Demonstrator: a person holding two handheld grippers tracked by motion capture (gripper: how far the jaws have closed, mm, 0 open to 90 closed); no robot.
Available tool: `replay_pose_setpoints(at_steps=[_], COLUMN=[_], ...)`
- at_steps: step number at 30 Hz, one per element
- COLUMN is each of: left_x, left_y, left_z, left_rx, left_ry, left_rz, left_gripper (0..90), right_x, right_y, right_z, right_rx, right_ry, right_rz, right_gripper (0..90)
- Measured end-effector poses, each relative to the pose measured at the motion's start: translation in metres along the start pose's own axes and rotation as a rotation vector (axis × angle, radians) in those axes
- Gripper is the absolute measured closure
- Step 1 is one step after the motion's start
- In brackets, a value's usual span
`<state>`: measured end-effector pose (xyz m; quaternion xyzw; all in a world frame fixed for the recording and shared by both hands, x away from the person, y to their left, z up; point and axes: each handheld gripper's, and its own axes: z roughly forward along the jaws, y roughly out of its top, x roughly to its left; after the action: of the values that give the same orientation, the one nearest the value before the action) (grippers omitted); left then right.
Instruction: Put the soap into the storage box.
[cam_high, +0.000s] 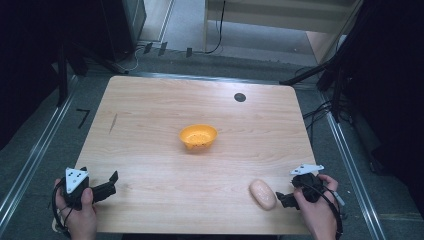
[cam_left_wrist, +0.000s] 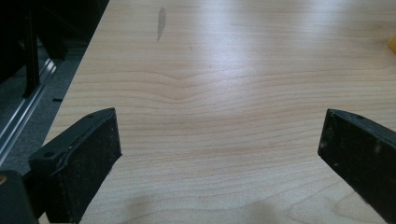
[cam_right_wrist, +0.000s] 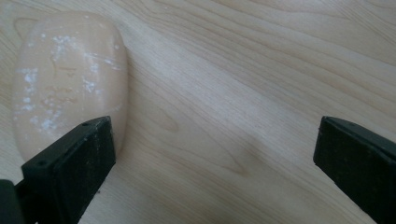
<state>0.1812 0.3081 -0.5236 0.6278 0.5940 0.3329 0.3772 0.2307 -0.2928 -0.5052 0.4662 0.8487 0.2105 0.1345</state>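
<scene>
A pale peach soap bar (cam_high: 263, 194) lies flat near the table's front right; in the right gripper view the soap bar (cam_right_wrist: 65, 79) sits at upper left, just beyond the left jaw. My right gripper (cam_high: 286, 199) is open beside it, with bare wood between the jaws (cam_right_wrist: 215, 154). An orange perforated bowl (cam_high: 198, 137) stands at the table's middle. My left gripper (cam_high: 111, 183) rests at the front left corner, open over bare wood (cam_left_wrist: 219, 154); a yellow sliver of the bowl (cam_left_wrist: 392, 43) shows at the right edge of its view.
The wooden table (cam_high: 150, 115) has a dark round hole (cam_high: 240, 97) near its back edge and a dark streak (cam_high: 113, 123) on its left side. Metal rails (cam_high: 30, 160) and cables run along the floor around the table.
</scene>
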Motion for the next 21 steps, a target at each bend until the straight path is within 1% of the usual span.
replay_pose_setpoints(at_steps=[4, 9, 12, 16, 21], left_x=[0.0, 0.0, -0.001, -0.001, -0.002], left_y=[0.0, 0.0, 0.0, 0.0, 0.0], left_z=[0.0, 0.0, 0.001, 0.001, 0.001], left_rx=[0.001, 0.006, 0.007, 0.007, 0.01], left_ry=[-0.001, 0.002, 0.002, 0.0, 0.001], left_rz=[0.0, 0.001, 0.009, 0.006, 0.01], left_gripper=[0.0, 0.0, 0.0, 0.0, 0.0], right_x=[0.004, 0.01, 0.014, 0.02, 0.023], right_y=[0.004, 0.01, 0.012, 0.016, 0.019], right_z=[0.001, 0.002, 0.003, 0.003, 0.005], right_rx=[0.011, 0.024, 0.028, 0.032, 0.035], right_ry=[0.009, 0.024, 0.034, 0.047, 0.054], right_rz=[-0.001, -0.022, -0.016, -0.015, -0.021], right_gripper=[0.0, 0.0, 0.0, 0.0, 0.0])
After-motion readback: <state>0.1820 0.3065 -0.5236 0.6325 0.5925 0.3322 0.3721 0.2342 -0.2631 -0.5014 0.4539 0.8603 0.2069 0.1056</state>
